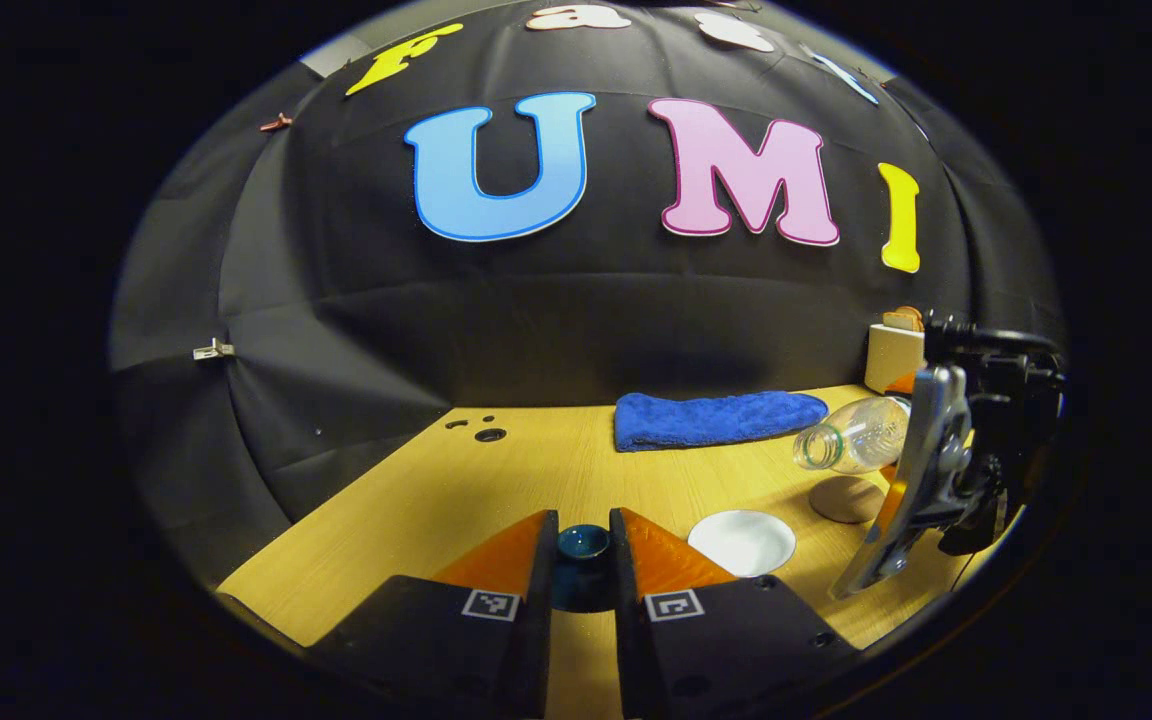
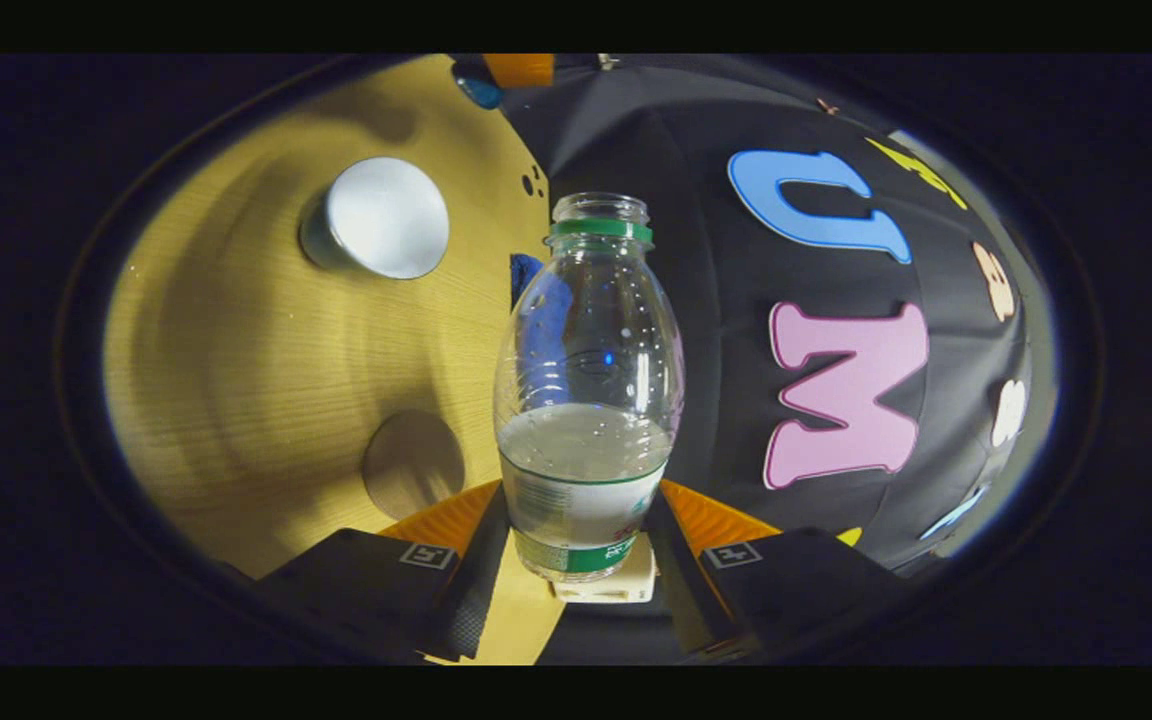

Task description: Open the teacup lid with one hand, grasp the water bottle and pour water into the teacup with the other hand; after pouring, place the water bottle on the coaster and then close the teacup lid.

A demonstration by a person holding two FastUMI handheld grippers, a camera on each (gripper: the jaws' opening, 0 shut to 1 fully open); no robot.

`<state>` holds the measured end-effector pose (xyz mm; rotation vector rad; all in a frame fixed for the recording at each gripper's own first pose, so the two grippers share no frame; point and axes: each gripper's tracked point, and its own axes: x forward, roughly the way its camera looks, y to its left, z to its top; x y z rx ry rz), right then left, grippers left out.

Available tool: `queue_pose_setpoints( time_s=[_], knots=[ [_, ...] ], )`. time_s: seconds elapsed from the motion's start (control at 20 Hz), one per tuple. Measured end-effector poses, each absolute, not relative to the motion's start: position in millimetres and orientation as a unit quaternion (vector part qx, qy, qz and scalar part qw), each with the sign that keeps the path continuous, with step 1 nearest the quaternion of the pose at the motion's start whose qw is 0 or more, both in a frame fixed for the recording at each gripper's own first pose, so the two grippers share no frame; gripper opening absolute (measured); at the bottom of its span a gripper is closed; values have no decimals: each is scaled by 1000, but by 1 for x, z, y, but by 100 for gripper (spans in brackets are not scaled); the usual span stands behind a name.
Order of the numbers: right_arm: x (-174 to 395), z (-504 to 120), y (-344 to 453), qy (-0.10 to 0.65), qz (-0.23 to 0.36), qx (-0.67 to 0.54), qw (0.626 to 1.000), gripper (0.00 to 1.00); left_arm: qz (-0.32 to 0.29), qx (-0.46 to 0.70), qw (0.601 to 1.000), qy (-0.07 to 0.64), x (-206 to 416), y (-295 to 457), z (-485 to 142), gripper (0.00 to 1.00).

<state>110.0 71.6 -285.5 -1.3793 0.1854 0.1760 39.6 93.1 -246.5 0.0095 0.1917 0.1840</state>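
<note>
In the left gripper view, your left gripper (image 1: 582,560) sits low over the wooden table (image 1: 536,470), its two fingers pinching the dark blue teacup lid (image 1: 582,545) between them, so the lid is off the cup. Just right of those fingers stands the white teacup (image 1: 742,541), uncovered, its round mouth facing up. Behind it, against the booth wall, lies a folded blue towel (image 1: 716,418). Further right you see the round brown coaster (image 1: 846,498) flat on the table, bare on top. Above it the water bottle (image 1: 851,437) is tipped onto its side in the air, its capless neck pointing left toward the cup but apart from it, held by your right gripper (image 1: 921,470) at the right edge. A pale box (image 1: 894,355) stands behind that.

In the right gripper view the teacup (image 2: 381,216) shows at upper left, the coaster (image 2: 413,463) lower down near the fingers. Your right gripper (image 2: 581,560) clamps the bottle's (image 2: 588,380) labelled lower body from both sides; the bottle holds water in its lower part.
</note>
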Motion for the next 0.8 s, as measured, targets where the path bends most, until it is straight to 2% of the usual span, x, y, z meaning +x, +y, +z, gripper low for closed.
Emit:
queue_pose_setpoints(
  time_s=[0.45,0.5,0.55,0.8],
  knots=[
    [117,-285,75,55,96,-695,710,75,92,-8,991,98,37,90,-253,31],
    [118,-285,79,49,100,-701,704,75,92,-8,991,98,37,90,-254,35],
    [120,-285,80,44,102,-707,699,75,93,-9,991,98,36,90,-254,31],
    [128,-284,81,33,108,-723,681,75,98,-13,990,101,34,92,-258,31]
  ],
)
